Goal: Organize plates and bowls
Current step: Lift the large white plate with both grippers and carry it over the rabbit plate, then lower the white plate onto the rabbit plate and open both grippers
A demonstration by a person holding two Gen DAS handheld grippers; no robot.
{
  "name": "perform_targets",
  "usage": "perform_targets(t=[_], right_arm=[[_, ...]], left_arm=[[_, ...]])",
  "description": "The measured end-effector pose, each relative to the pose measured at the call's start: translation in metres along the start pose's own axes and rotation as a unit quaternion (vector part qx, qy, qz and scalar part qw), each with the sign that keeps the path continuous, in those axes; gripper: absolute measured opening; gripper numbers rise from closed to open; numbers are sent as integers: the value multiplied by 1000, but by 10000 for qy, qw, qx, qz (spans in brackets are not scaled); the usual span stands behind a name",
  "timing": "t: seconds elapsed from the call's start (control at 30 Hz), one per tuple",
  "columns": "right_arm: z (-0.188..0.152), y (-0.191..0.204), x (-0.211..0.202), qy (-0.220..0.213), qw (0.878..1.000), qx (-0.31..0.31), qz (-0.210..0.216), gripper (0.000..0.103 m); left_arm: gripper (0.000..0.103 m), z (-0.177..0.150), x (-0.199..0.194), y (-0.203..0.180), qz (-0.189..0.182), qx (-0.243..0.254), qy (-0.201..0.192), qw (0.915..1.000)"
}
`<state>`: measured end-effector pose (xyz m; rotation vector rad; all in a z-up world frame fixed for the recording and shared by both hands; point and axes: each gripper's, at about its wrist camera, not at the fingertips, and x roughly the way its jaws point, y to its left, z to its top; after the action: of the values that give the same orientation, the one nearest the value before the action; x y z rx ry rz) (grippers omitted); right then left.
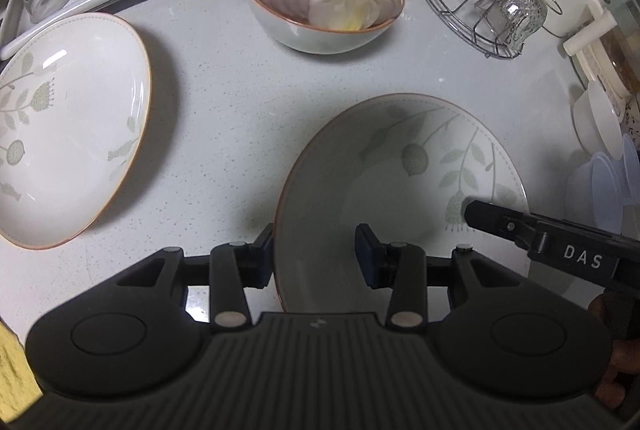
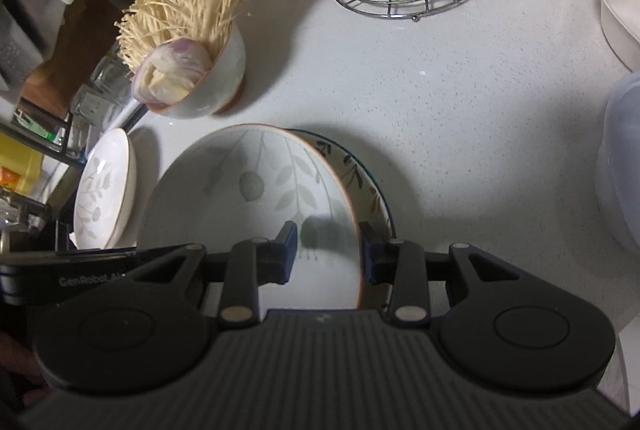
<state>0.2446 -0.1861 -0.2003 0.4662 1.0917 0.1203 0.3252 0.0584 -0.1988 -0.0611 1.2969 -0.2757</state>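
On the pale speckled countertop [image 1: 224, 134], by descending size:

- Leaf-patterned plate [image 1: 400, 166]: we straddle its rim from opposite sides. It rests over a darker-rimmed plate [image 2: 360, 174]. We judge it rigid, glazed, slippery and breakable; the thin rim is the only hold.
- Second leaf-patterned plate [image 1: 72, 126]: to the left, well apart, a likely stacking spot.
- Bowl [image 1: 324, 30] of onion and enoki: behind, top-heavy, best skirted.
- Wire rack of glasses [image 1: 484, 6]: far right, fragile.
- Left gripper [image 1: 316, 254]: jaws apart, rim between them, pads not visibly pressing.
- Right gripper [image 2: 330, 254]: jaws apart around the opposite rim; we see gaps either side.
- Open room: bare counter between the plates and ahead.
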Motion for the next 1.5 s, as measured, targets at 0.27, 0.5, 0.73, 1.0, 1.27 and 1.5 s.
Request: perform_targets(t=[0.27, 0.5, 0.73, 1.0, 1.27, 1.5], right_arm=[[2, -3, -1, -46, 9999, 99, 34, 37], [1, -4, -9, -152, 9994, 301, -60, 38], [-6, -3, -14, -169, 9990, 375, -158, 41], [-7, -2, -18, -227, 9983, 519, -131, 50], [-6, -7, -20, -188, 9984, 532, 3, 53], [-6, -9, -24, -99, 9985, 544, 33, 53]], left_arm=[[48, 5, -8, 6, -103, -218, -111, 9996], [48, 3, -26, 14, -113, -360, -301, 9988], [48, -11, -52, 7, -29, -185, -675, 9975], [48, -23, -65, -3, 4, 57, -802, 9968], [48, -36, -74, 0, 48, -59, -869, 9962], [48, -47, -80, 2, 78, -158, -902, 9958]])
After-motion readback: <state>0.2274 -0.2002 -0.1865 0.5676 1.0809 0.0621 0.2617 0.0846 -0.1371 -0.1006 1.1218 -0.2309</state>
